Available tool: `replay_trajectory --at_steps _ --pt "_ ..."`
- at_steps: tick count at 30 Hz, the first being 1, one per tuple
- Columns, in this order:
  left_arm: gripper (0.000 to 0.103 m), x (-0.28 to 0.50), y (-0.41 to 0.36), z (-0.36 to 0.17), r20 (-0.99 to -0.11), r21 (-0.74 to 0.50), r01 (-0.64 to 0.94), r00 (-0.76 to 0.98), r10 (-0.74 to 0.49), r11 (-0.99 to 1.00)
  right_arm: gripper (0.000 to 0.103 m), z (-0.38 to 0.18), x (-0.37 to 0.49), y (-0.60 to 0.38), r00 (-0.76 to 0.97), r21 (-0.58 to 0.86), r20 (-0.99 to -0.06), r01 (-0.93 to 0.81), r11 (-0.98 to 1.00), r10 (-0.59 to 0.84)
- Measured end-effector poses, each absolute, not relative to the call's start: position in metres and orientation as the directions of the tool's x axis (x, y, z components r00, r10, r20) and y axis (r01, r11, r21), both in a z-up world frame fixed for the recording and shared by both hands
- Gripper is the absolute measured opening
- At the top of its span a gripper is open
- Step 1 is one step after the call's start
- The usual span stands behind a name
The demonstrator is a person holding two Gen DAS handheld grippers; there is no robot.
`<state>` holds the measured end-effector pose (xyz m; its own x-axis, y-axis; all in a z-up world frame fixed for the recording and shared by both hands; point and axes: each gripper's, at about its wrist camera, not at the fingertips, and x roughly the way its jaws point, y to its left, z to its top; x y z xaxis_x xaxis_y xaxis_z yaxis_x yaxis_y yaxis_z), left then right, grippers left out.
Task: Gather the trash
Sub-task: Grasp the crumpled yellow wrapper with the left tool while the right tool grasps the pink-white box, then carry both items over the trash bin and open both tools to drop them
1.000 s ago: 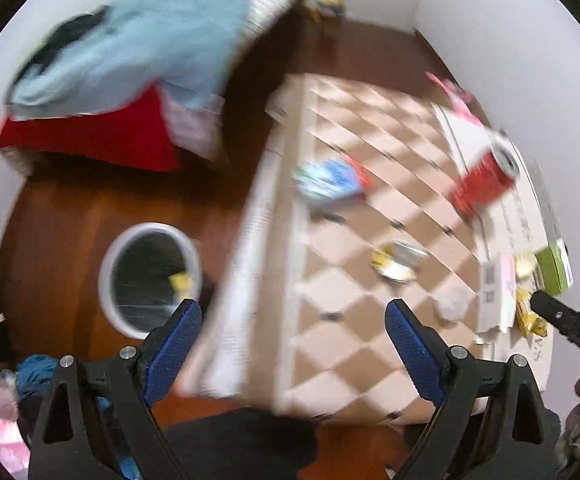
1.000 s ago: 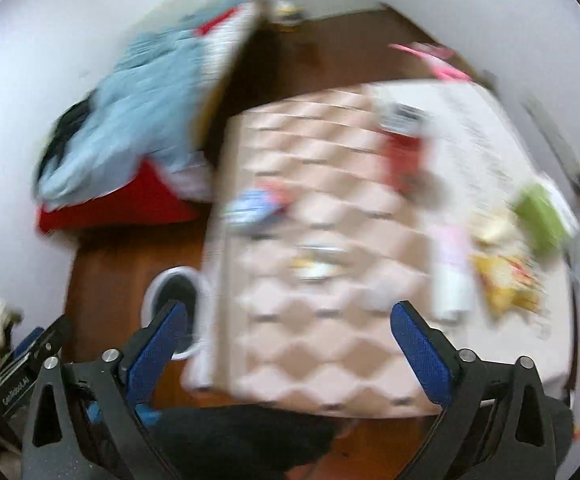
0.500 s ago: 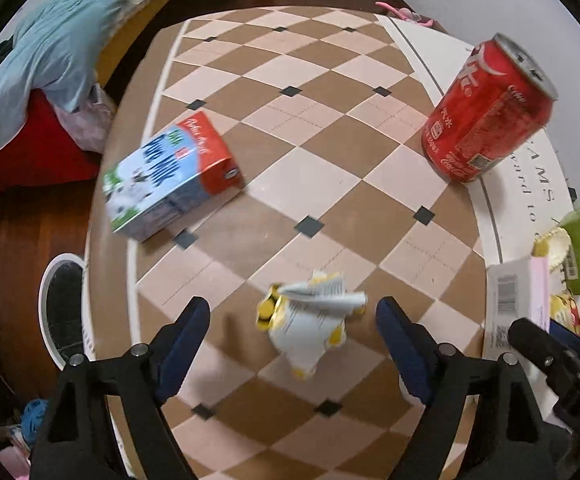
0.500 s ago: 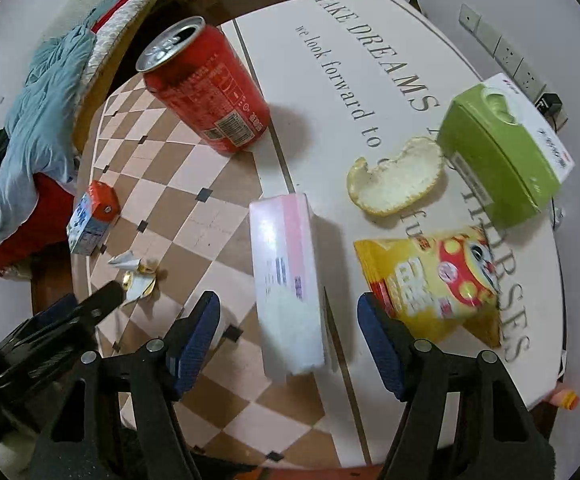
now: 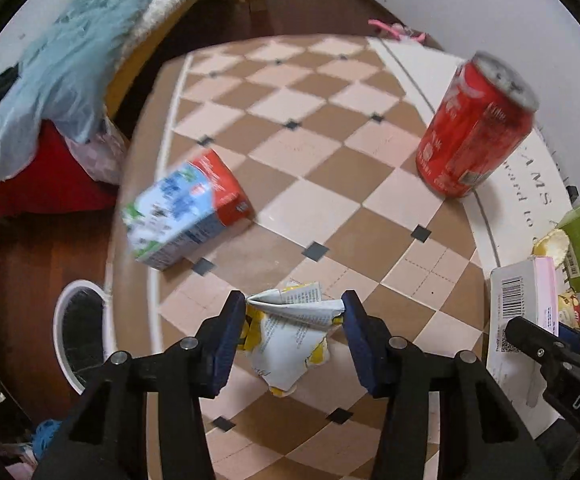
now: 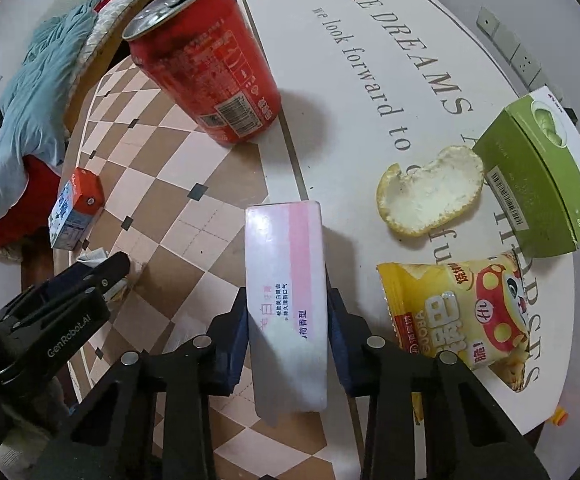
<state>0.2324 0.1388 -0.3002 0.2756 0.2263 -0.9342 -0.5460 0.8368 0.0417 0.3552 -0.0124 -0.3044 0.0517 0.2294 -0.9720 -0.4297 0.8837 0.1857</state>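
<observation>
A crumpled white and yellow wrapper [image 5: 286, 340] lies on the checkered table [image 5: 310, 128]. My left gripper [image 5: 293, 302] is closing on it, and its blue pads touch both ends. A pink and white box [image 6: 284, 248] lies flat near the table's front. My right gripper [image 6: 287, 304] is closing on it, with a pad against each long side. A red soda can [image 6: 206, 64] stands behind the box. A small milk carton [image 5: 186, 216] lies on its side to the left. Orange peel [image 6: 430, 196] and a yellow snack bag [image 6: 462, 312] lie to the right.
A green carton [image 6: 542, 176] lies at the table's right edge. A white round bin [image 5: 80, 336] stands on the wooden floor below the table's left edge. A bed with blue cloth [image 5: 62, 72] and a red cover is at the far left.
Both grippers came down to the table and their jaws narrowed. The left one now pinches the wrapper and the right one now clasps the pink box.
</observation>
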Motion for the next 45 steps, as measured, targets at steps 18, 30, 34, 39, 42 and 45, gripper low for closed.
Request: replay_trajectory --at_steps 18,30,34,39,42,45 --pt "0.046 0.13 0.182 -0.137 -0.779 0.003 -0.636 0.483 0.4 0.772 0.036 -0.185 0.307 0.022 0.168 0.233 -0.907 -0.563 0.793 0.386" --pt "0.046 0.005 0.268 -0.118 -0.756 0.005 -0.777 0.409 0.511 0.63 0.036 -0.126 0.215 0.145 0.102 0.277 -0.854 -0.742 0.611 0.511" --pt "0.046 -0.037 0.304 -0.141 -0.785 -0.002 -0.831 0.346 0.514 0.557 0.036 -0.143 0.183 0.192 0.054 0.278 -0.863 -0.779 0.562 0.502" --pt "0.046 -0.076 0.35 -0.186 -0.849 -0.061 -0.883 0.291 0.441 0.465 0.036 -0.184 0.139 0.253 -0.012 0.272 -0.889 -0.818 0.508 0.457" --pt "0.046 -0.093 0.379 -0.219 -0.888 -0.127 -0.905 0.287 0.36 0.407 0.036 -0.216 0.119 0.285 -0.058 0.276 -0.907 -0.831 0.483 0.418" --pt "0.046 -0.105 0.402 -0.254 -0.917 -0.185 -0.917 0.29 0.273 0.354 0.036 -0.249 0.105 0.314 -0.111 0.294 -0.92 -0.832 0.471 0.377"
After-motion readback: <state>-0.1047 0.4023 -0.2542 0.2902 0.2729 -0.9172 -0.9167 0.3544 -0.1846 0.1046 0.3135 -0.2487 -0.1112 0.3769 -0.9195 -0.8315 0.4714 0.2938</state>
